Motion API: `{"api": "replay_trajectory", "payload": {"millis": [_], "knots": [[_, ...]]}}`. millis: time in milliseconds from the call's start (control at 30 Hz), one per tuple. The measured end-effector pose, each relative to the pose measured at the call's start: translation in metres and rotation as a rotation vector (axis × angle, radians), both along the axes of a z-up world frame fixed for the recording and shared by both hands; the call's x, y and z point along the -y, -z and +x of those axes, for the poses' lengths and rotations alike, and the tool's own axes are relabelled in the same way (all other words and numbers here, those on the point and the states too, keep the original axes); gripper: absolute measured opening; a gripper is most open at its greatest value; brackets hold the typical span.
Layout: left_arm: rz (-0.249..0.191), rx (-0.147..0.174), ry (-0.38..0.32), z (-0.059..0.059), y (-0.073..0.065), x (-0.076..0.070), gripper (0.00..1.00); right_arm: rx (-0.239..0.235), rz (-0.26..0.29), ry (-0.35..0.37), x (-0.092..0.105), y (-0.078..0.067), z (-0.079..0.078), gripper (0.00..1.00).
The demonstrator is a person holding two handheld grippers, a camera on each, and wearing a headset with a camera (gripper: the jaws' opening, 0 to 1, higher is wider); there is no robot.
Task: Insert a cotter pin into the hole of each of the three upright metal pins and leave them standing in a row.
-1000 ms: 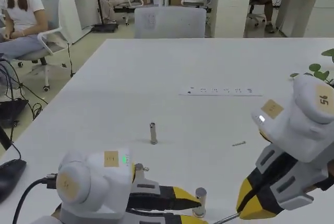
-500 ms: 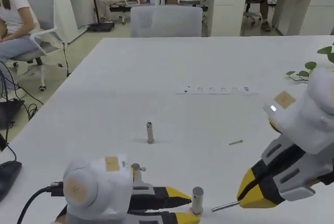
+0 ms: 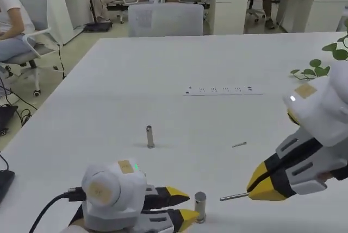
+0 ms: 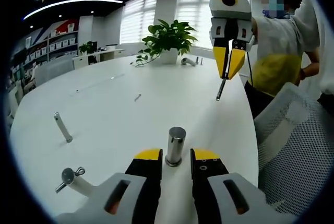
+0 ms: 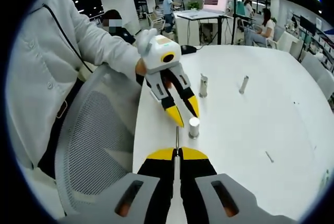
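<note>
Jaws parted on left gripper [image 3: 191, 204] in head view, flanking near upright pin [image 3: 200, 206]; clamped on right gripper [image 3: 253, 192], pinching cotter pin [image 3: 234, 196] level, tip near that pin. Farther up white table [image 3: 136, 81]: second pin [image 3: 150, 136], loose cotter pin [image 3: 239, 145], power strip [image 3: 220, 90]; office chairs and desks beyond. Left gripper view: spread jaws either side of near upright pin, not clearly touching; potted plant [image 4: 167, 38] at table's far end. Right gripper view: clenched on cotter pin, near upright pin just beyond its tip; monitor and people behind.
</note>
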State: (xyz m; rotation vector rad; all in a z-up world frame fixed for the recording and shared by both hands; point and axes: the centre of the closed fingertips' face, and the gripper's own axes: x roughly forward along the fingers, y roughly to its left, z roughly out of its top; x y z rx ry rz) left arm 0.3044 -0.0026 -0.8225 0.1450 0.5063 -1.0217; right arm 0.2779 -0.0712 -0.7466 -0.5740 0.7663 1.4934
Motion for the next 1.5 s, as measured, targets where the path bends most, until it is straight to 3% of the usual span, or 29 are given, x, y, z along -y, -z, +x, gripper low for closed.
{"api": "replay_trajectory", "payload": {"millis": [200, 233, 400, 600, 700, 1000, 1233, 1367, 1500], "knots": [[0.052, -0.007, -0.038, -0.001, 0.016, 0.007, 0.21, 0.001, 0.009, 0.016, 0.000, -0.001, 0.000, 0.03], [0.074, 0.006, -0.061, 0.002, 0.019, 0.005, 0.21, 0.000, 0.009, 0.017, 0.000, -0.001, 0.000, 0.03], [0.079, 0.011, -0.100, 0.002, 0.024, 0.011, 0.20, 0.002, 0.010, 0.023, 0.000, -0.001, 0.000, 0.03], [0.071, 0.026, -0.191, 0.013, 0.021, 0.012, 0.16, 0.002, 0.012, 0.030, -0.001, 0.000, 0.000, 0.03], [0.048, 0.003, -0.230, 0.015, 0.020, 0.013, 0.16, 0.004, 0.013, 0.033, -0.001, -0.001, 0.000, 0.03], [0.070, 0.016, -0.228, 0.012, 0.023, 0.015, 0.13, 0.002, 0.013, 0.040, 0.001, -0.001, 0.001, 0.03], [0.083, 0.030, -0.162, 0.012, 0.024, 0.015, 0.12, -0.003, 0.001, 0.032, 0.001, 0.003, -0.001, 0.03], [0.076, 0.024, -0.069, 0.010, 0.024, 0.016, 0.11, -0.006, -0.009, 0.024, 0.003, 0.007, -0.002, 0.03], [0.085, 0.043, 0.062, 0.006, 0.024, 0.016, 0.11, -0.010, -0.005, 0.028, 0.003, 0.008, -0.001, 0.03]]}}
